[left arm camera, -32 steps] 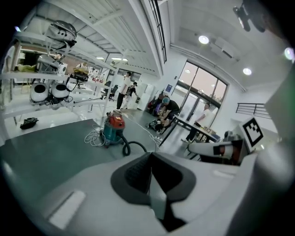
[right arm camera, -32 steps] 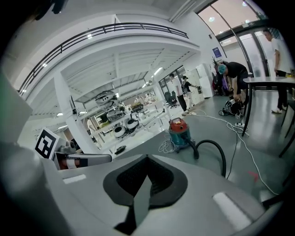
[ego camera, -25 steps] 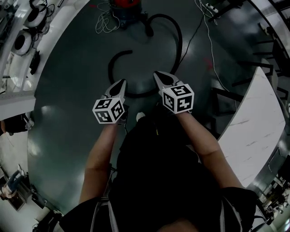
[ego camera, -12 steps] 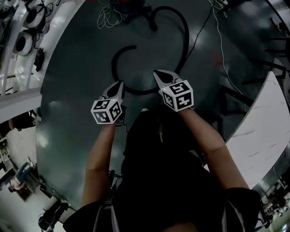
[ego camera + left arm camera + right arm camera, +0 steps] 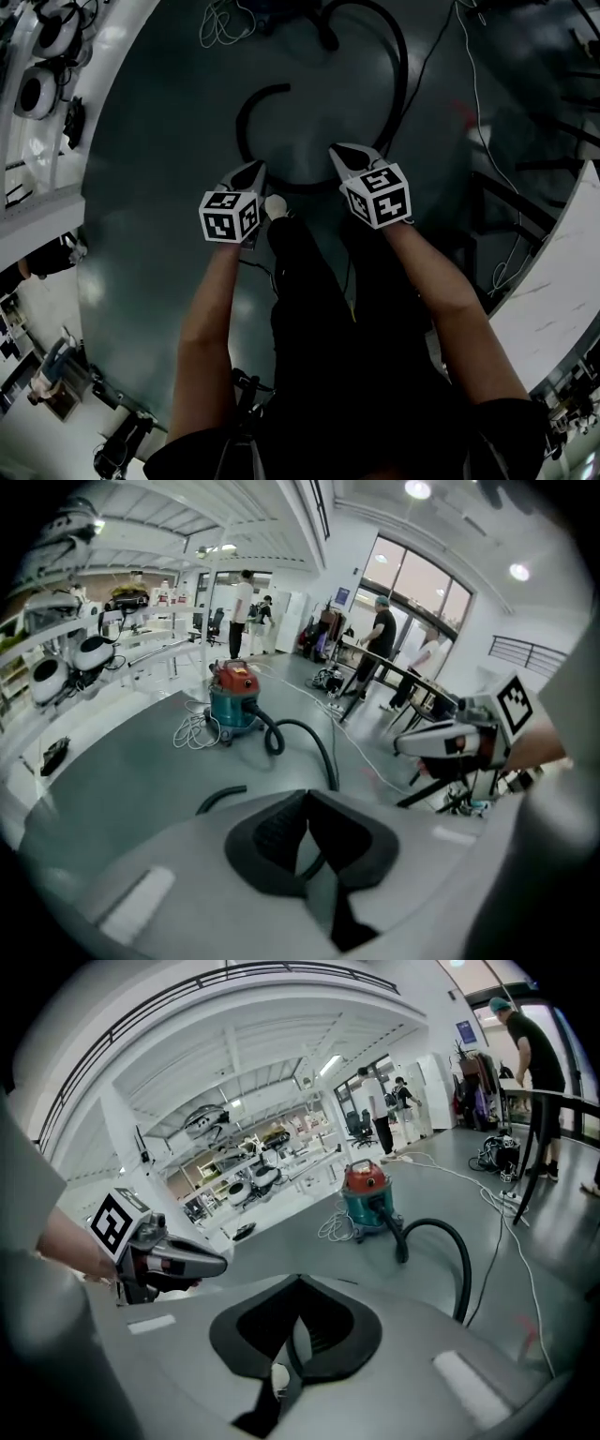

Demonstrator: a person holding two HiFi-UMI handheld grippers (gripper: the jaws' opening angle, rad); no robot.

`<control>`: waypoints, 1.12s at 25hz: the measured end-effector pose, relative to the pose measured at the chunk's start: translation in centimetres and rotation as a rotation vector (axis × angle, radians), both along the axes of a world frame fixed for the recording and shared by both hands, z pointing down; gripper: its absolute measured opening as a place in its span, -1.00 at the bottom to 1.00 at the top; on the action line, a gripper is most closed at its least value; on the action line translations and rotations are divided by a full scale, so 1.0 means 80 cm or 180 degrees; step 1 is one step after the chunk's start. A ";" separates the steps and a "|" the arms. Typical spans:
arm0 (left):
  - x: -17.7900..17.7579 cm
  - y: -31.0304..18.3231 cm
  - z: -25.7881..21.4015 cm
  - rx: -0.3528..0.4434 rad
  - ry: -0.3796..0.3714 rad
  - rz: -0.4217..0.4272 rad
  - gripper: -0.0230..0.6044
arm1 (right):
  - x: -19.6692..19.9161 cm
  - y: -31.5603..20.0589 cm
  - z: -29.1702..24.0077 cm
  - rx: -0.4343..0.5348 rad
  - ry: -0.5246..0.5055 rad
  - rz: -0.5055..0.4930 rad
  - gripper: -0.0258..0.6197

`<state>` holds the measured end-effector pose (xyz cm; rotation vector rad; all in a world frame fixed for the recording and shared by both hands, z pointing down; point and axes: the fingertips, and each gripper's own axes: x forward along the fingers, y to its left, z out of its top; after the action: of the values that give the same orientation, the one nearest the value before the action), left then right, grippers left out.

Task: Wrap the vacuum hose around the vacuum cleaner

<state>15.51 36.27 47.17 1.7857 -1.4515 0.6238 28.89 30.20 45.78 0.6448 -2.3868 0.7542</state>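
Note:
The vacuum cleaner, teal with a red top, stands on the grey floor some way ahead, also in the right gripper view. Its black hose leaves the body, arcs right, passes under my grippers and curls back to a loose end. The hose lies slack on the floor, and its arc shows ahead of the right jaws. My left gripper and right gripper hover side by side above the hose's near bend, both shut and holding nothing.
A coil of white power cable lies by the vacuum. A thin white cord runs along the floor at right, near dark table legs and a white counter. Shelving lines the left. People stand at the back.
The person has stepped toward the vacuum: the hose loop has slid nearer and lower, the vacuum has left the head view's top edge, and a shoe tip shows between the grippers. Both grippers stayed shut.

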 end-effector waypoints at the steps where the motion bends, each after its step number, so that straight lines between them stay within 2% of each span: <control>1: -0.008 -0.002 0.012 -0.0006 -0.0030 0.0035 -0.89 | -0.006 0.000 0.012 -0.0020 0.0005 0.0017 -0.93; 5: -0.030 0.008 0.060 -0.0090 -0.0003 -0.0028 -0.89 | -0.022 0.011 0.064 -0.0213 0.0051 0.0206 -0.93; 7: -0.060 0.017 0.083 -0.0126 0.0044 -0.0145 -0.90 | -0.054 0.016 0.086 -0.0274 0.0092 0.0226 -0.93; 10: -0.096 0.031 0.125 -0.0190 0.0022 -0.0271 -0.90 | -0.102 0.023 0.117 -0.0322 0.0084 0.0145 -0.93; 14: -0.103 0.042 0.185 -0.0319 0.0122 -0.0354 -0.90 | -0.133 0.035 0.163 -0.0383 0.0127 -0.0006 -0.93; 19: -0.125 0.051 0.255 -0.0444 0.0105 -0.0506 -0.90 | -0.169 0.041 0.229 -0.0452 0.0195 -0.0153 -0.93; 23: -0.154 0.054 0.307 -0.0413 -0.0016 -0.0810 -0.90 | -0.194 0.047 0.283 -0.0471 0.0272 -0.0280 -0.93; 28: -0.179 0.067 0.384 -0.0518 -0.0095 -0.1132 -0.90 | -0.214 0.053 0.351 -0.0479 0.0350 -0.0477 -0.93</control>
<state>1.23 41.61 77.89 1.3556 -1.6382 0.5655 11.77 34.43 73.86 0.4292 -2.2251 0.8027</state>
